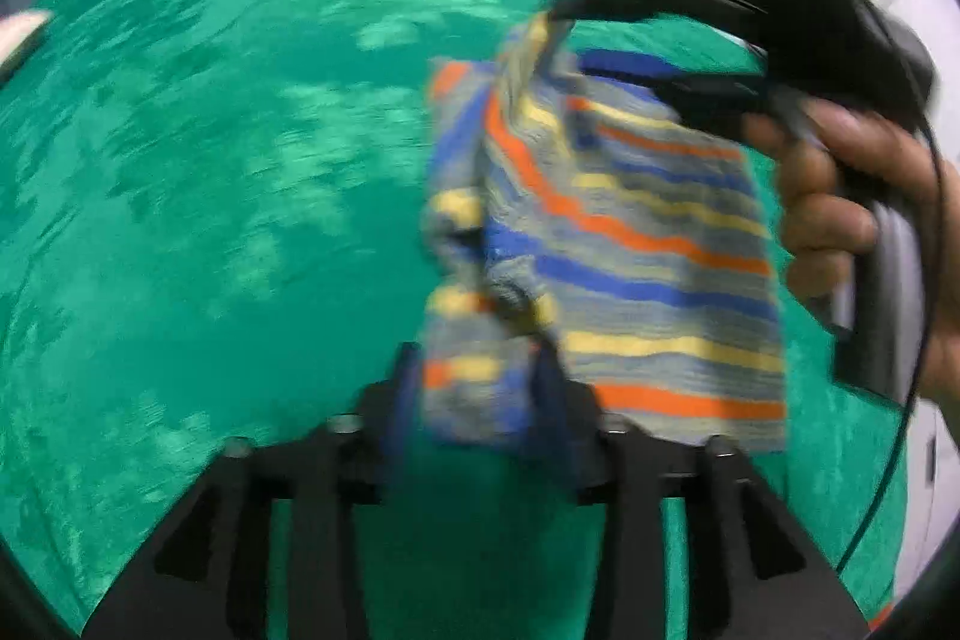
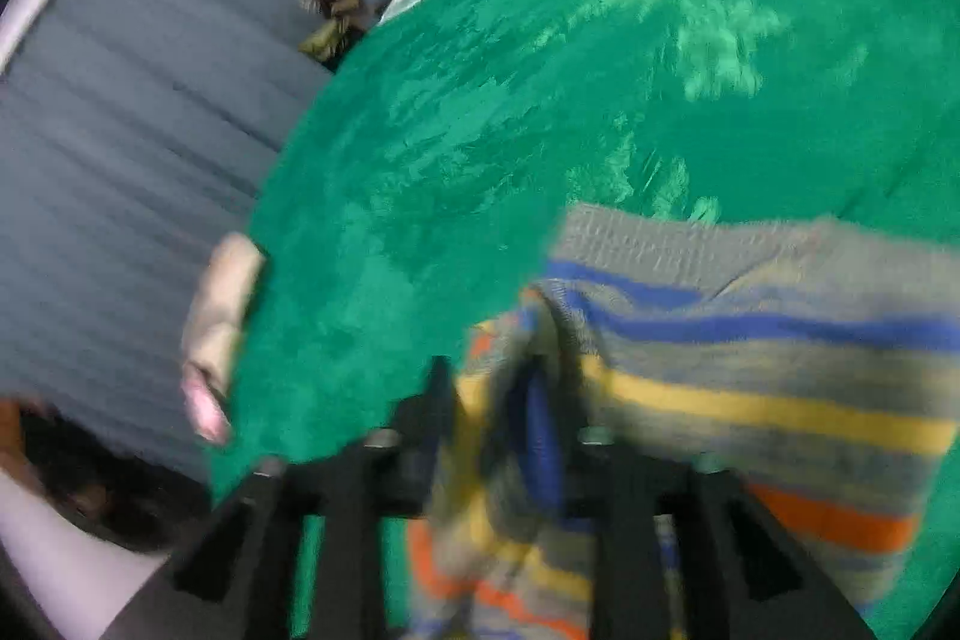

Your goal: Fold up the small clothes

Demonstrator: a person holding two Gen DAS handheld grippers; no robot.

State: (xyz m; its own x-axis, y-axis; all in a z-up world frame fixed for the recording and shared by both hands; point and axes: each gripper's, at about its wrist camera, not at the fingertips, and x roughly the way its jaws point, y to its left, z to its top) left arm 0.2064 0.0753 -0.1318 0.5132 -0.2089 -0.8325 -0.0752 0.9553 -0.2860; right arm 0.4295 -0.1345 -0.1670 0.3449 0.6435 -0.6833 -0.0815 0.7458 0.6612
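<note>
Above the green cover (image 1: 210, 160): I hold the striped garment (image 1: 630, 232) aloft, unfolded.
Left gripper (image 1: 474, 376): clamped on cloth.
Right gripper (image 2: 510, 400): clamped too.
Left to do: every fold.

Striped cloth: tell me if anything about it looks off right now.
The striped cloth hangs bunched and twisted above the green cover, pinched by the left claw and right claw; not flat for folding.
</note>
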